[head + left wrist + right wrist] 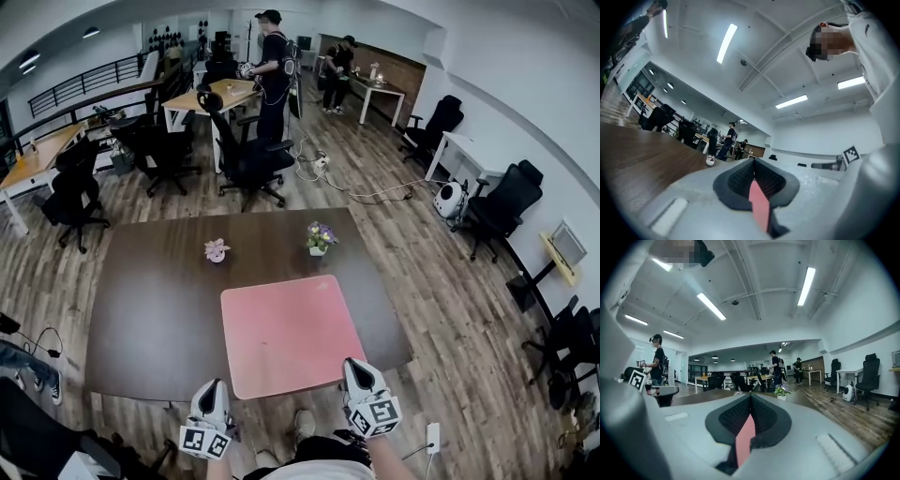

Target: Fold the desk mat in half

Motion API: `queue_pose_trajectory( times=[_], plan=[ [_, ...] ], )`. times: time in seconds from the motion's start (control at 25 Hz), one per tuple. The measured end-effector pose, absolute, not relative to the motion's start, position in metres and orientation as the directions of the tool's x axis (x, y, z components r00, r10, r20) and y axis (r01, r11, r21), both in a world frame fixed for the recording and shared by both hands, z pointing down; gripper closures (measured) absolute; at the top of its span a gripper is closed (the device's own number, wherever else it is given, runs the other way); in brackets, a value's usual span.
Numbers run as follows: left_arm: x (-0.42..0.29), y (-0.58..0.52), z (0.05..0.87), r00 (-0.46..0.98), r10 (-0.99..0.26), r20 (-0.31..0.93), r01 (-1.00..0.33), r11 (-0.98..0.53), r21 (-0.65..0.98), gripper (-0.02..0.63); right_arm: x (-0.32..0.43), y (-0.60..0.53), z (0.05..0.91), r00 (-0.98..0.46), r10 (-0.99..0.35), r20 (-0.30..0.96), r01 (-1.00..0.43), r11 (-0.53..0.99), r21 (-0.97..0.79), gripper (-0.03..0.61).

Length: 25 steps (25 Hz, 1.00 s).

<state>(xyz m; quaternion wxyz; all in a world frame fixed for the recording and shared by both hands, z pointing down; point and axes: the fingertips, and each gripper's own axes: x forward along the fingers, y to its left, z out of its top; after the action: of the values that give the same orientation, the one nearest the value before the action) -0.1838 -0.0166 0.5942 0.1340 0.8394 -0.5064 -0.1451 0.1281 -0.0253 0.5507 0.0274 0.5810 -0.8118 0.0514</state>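
Observation:
A pink desk mat (286, 330) lies flat on the dark brown table (150, 319), its near edge at the table's front edge. My left gripper (217, 386) is at the mat's near left corner and my right gripper (352, 366) at its near right corner. In the left gripper view the left gripper (753, 165) is shut, with a strip of pink mat (760, 202) pinched between the pads. The right gripper view shows the same: the right gripper (750, 400) is shut on a pink strip of mat (744, 440).
Two small flower pots stand beyond the mat's far edge: a pink one (217, 250) and one with purple flowers (320, 237). Black office chairs (251, 159) and other desks stand behind the table. People stand at the back of the room (273, 66).

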Motion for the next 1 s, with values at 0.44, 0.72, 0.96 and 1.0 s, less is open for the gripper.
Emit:
queue_pose_trajectory(
  times=[0.44, 0.72, 0.96, 1.0],
  plan=[
    [-0.158, -0.078, 0.589, 0.34, -0.936, -0.09, -0.871, -0.349, 0.345, 0.612, 0.176, -0.104, 0.562, -0.395, -0.911, 0.118, -0.919, 0.393, -0.041, 0.577],
    [-0.149, -0.091, 0.597, 0.316, -0.947, -0.059, -0.889, -0.318, 0.329, 0.612, 0.196, -0.129, 0.576, -0.404, -0.903, 0.148, -0.914, 0.405, -0.022, 0.577],
    [-0.155, -0.112, 0.598, 0.327, -0.943, -0.065, -0.882, -0.33, 0.337, 0.612, 0.197, -0.139, 0.59, -0.388, -0.906, 0.168, -0.921, 0.386, -0.045, 0.577],
    [-0.157, -0.116, 0.598, 0.329, -0.942, -0.067, -0.881, -0.331, 0.338, 0.612, 0.196, -0.141, 0.592, -0.385, -0.907, 0.173, -0.923, 0.384, -0.04, 0.576]
  ],
)
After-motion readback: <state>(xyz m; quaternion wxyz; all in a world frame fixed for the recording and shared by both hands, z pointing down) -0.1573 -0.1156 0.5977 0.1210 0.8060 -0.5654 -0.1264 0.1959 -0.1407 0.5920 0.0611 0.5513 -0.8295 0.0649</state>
